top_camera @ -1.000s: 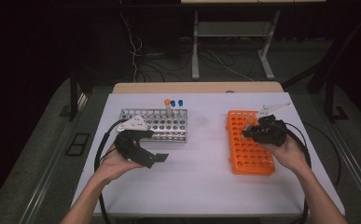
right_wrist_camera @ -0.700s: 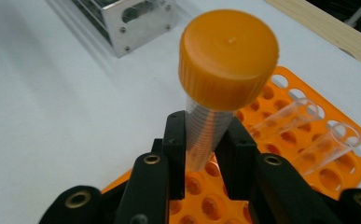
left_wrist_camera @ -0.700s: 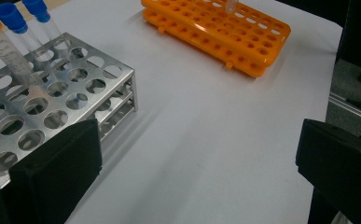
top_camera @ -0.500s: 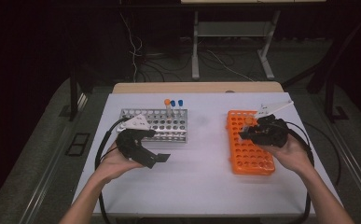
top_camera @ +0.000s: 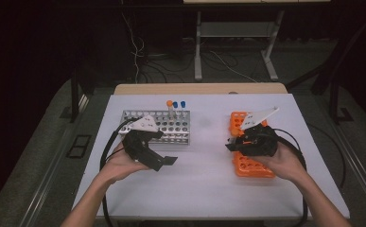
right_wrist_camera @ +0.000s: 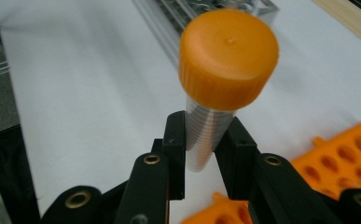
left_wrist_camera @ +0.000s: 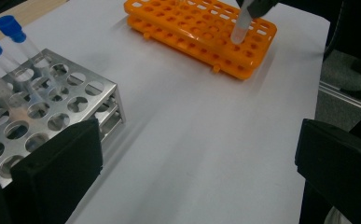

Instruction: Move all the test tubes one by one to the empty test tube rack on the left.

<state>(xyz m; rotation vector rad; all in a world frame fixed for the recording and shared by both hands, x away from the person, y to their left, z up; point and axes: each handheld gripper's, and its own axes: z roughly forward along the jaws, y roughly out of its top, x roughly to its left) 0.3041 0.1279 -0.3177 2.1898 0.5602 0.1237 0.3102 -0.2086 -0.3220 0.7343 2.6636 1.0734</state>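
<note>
Right tongs (top_camera: pixel 231 143) shift left off the orange rack (top_camera: pixel 249 163) toward bench centre since the earlier frame, now at the rack's left edge. Jaws clamped on an orange-capped tube (right_wrist_camera: pixel 215 93), pads on its clear body below the cap; tube's lower end hangs above the rack holes in the left gripper view. Left tongs (top_camera: pixel 166 161) open, empty, just in front of the metal rack (top_camera: pixel 171 126) at the bench's (top_camera: pixel 199 189) rear-left.

- The left gripper (left_wrist_camera: pixel 192 186) has its two black jaws wide apart over the white table (left_wrist_camera: pixel 192 130).
- A perforated metal rack (left_wrist_camera: pixel 52 107) holds blue-capped clear tubes (left_wrist_camera: pixel 15 35).
- A clear tube (left_wrist_camera: pixel 240 28) hangs above the orange plastic rack (left_wrist_camera: pixel 192 30) by the table's edge.
</note>
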